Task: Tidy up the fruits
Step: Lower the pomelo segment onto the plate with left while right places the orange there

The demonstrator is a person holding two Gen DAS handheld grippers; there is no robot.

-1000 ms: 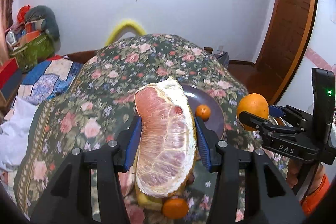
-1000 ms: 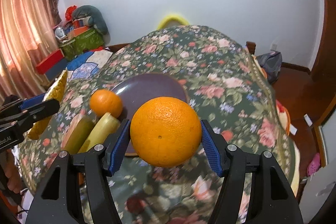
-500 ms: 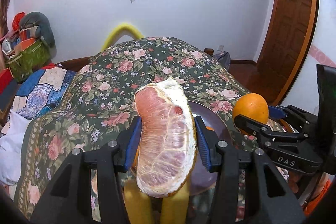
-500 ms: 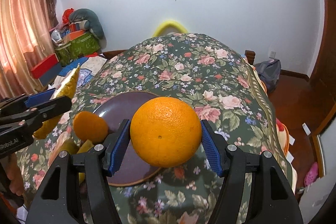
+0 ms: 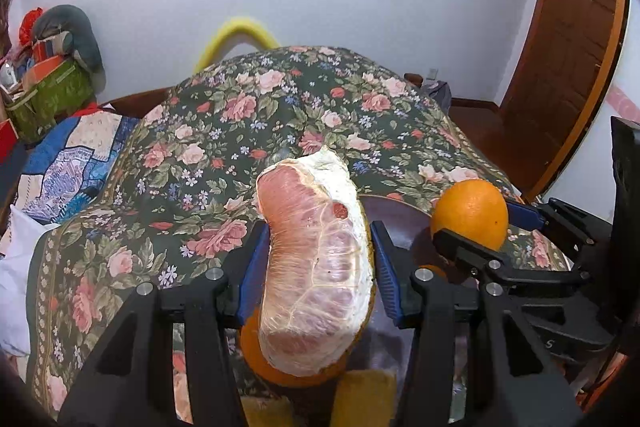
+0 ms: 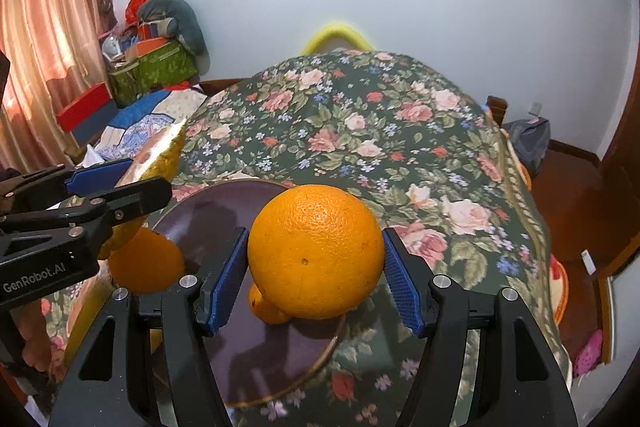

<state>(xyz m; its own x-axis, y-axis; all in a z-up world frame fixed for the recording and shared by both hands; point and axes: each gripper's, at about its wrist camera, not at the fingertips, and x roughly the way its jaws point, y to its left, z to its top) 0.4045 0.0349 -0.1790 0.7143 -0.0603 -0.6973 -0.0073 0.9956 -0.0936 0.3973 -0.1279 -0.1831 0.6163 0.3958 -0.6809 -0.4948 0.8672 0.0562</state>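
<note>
My left gripper (image 5: 316,231) is shut on a peeled pomelo wedge (image 5: 316,267) with pink flesh, white pith and yellow rind, held upright at the left rim of a purple gold-rimmed plate (image 5: 396,223). My right gripper (image 6: 315,233) is shut on a large orange (image 6: 316,251), which hangs over the plate (image 6: 224,211). A small mandarin (image 6: 266,303) lies on the plate under that orange. Another orange (image 6: 146,261) sits by the plate's left rim, below the left gripper (image 6: 148,173). In the left wrist view the right gripper (image 5: 476,223) with its orange (image 5: 470,213) is at the right.
The plate stands on a table with a dark floral cloth (image 6: 360,131). Yellow-green fruit (image 5: 364,391) lies near the front edge. Behind the table is a yellow chair back (image 6: 334,31). A green basket of clutter (image 6: 156,67) is at the left, a wooden door (image 5: 572,47) at the right.
Both grippers have moved forward over the table with their fruit still gripped. The plate, earlier ahead of them, now lies under the right gripper and beside the left one.
</note>
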